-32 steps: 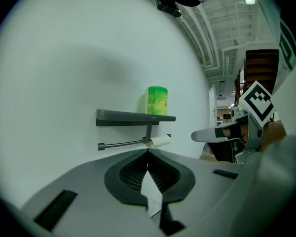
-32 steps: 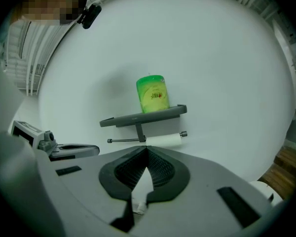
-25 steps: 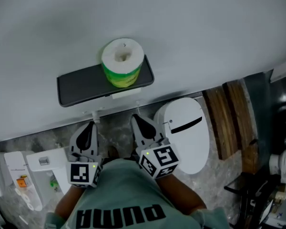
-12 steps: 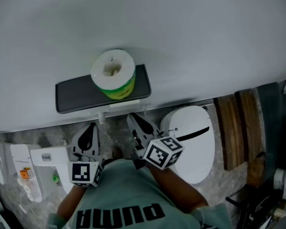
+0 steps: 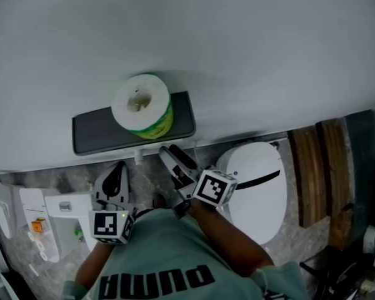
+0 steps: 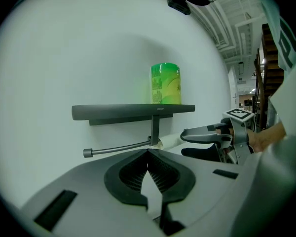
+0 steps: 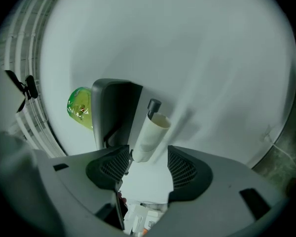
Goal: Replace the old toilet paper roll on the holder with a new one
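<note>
A new roll in green wrapping (image 5: 140, 104) (image 6: 165, 83) (image 7: 80, 107) stands upright on the dark shelf (image 5: 94, 133) (image 6: 133, 110) fixed to the wall. Under the shelf the holder bar (image 6: 118, 147) carries an empty cardboard tube (image 7: 150, 132). My right gripper (image 5: 169, 154) (image 6: 183, 143) (image 7: 148, 154) is rolled onto its side just below the shelf. Its jaws are opening, and the tube's near end sits between the fingertips, close to one pad, without being pressed. My left gripper (image 5: 119, 167) (image 6: 148, 154) hangs lower left of the holder, shut and empty.
A white toilet with its lid down (image 5: 256, 186) stands below right of the holder. Wooden slats (image 5: 315, 174) lie further right. A white fixture (image 5: 56, 217) sits at lower left. The plain wall fills the upper part of the view.
My right gripper has rolled onto its side and moved up toward the holder under the shelf. The left gripper has barely shifted.
</note>
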Tool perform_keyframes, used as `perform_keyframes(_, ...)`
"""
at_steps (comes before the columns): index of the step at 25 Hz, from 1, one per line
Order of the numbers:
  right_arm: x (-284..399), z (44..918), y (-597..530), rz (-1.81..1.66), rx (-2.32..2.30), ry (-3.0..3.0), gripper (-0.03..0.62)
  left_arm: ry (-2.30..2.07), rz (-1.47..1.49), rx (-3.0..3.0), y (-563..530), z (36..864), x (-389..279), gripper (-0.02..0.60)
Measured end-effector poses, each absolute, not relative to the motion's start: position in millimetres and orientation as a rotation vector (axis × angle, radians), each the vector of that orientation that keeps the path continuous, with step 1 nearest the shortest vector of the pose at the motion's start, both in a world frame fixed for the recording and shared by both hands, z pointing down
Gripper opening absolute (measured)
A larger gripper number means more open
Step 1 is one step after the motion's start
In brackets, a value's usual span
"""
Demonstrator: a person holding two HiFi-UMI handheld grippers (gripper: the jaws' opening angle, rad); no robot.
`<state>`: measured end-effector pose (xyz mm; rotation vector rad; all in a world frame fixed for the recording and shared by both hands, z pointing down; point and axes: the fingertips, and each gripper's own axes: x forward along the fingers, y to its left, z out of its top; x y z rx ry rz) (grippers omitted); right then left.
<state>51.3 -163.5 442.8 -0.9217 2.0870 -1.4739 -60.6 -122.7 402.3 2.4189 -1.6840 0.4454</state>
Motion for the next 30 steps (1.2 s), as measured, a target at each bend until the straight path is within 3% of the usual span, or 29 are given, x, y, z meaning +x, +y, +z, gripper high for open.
perform_keyframes(30,39,439,-193,-1.585,-0.803,1.877,0.218,-1.767,0.489,2.339,-132,407,-83,0.003)
